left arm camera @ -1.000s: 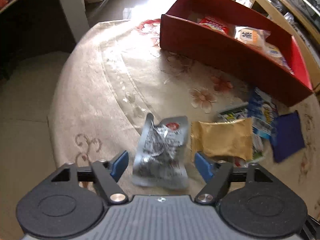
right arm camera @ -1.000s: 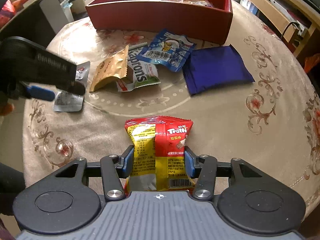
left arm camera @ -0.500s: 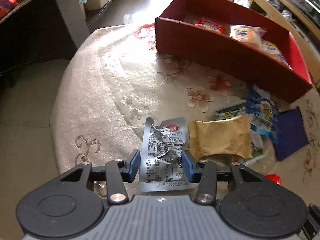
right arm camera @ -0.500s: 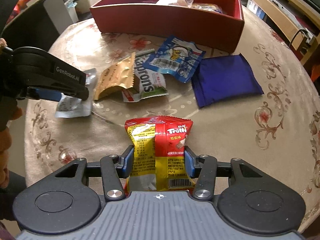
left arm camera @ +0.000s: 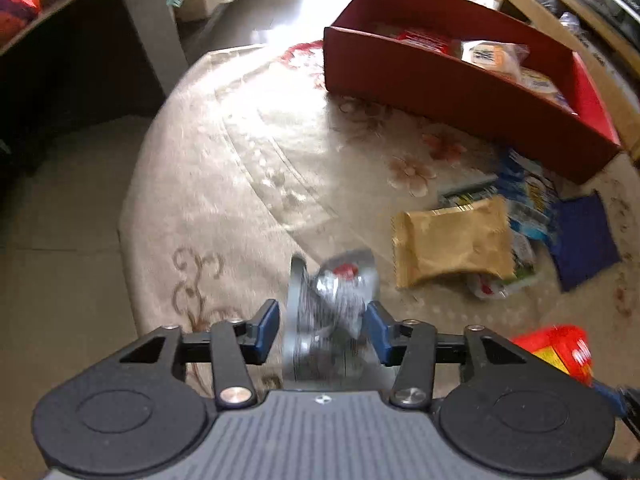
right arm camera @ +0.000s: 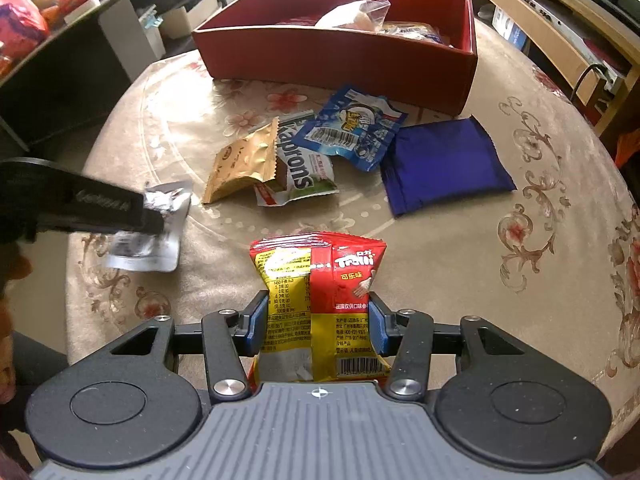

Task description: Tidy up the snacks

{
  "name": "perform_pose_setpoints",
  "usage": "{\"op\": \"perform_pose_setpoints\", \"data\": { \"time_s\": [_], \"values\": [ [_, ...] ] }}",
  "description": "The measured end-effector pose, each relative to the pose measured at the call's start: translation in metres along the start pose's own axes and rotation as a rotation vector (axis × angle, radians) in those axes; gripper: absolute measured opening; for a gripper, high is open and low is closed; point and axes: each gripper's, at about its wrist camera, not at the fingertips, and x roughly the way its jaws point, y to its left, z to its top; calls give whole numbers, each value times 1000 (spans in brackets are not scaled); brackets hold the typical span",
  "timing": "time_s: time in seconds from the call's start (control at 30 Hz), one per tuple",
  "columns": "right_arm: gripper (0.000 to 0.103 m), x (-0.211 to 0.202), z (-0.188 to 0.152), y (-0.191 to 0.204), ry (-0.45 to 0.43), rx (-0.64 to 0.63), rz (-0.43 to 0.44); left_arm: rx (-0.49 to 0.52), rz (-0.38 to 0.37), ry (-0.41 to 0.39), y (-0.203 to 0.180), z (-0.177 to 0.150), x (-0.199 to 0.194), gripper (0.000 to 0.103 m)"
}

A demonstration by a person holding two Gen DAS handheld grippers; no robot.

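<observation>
A crumpled silver snack packet [left arm camera: 328, 304] stands tilted between the blue pads of my left gripper [left arm camera: 322, 332]. The jaws are opening a little while the pads still pinch it. In the right wrist view the same silver packet [right arm camera: 148, 236] hangs from the left gripper's fingers [right arm camera: 150, 220], its lower end near the tablecloth. My right gripper [right arm camera: 318, 320] is shut on a red and yellow Trolli bag [right arm camera: 320, 280], held above the table's near side. That Trolli bag [left arm camera: 560, 348] also shows at the right of the left wrist view. The red box [right arm camera: 328, 60] stands at the far side with several snacks inside.
Loose on the round table lie a gold packet [right arm camera: 244, 164], a white Kaprons packet [right arm camera: 300, 172], a blue and white packet [right arm camera: 352, 128] and a dark blue pouch [right arm camera: 444, 164]. The table edge [left arm camera: 132, 200] curves on the left. Shelves stand behind at the right.
The left jaws have closed in on the silver packet, which went from lying flat to crumpled and tipped up. The right gripper still holds the Trolli bag the same way.
</observation>
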Motion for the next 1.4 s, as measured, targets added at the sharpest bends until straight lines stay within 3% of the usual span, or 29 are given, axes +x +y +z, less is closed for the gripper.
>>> {"op": "perform_pose_setpoints", "data": {
  "time_s": [0.13, 0.43, 0.7, 0.87, 1.03, 1.17, 1.23, 1.4],
  "values": [
    [57, 2, 3, -1, 3, 4, 2, 10, 6, 46, -10, -1, 16, 55],
    [57, 1, 5, 1, -8, -3, 0, -1, -33, -4, -6, -3, -3, 35],
    [57, -3, 6, 0, -26, 5, -1, -14, -83, -14, 2, -4, -16, 33],
    [57, -4, 8, 0, -35, 11, 3, -15, -112, -40, 4, -1, -25, 26],
    [57, -2, 8, 0, -29, 11, 2, 28, -85, -28, -1, -1, -17, 30],
    [57, -1, 6, -3, -18, 15, 1, -6, -82, 87, 2, -1, 10, 48],
    [57, 0, 6, -2, -17, 14, 3, -9, -88, 71, -1, 2, 10, 52],
    [57, -3, 5, -3, -23, 11, 8, 65, -30, 34, -13, -3, 10, 42]
  ]
}}
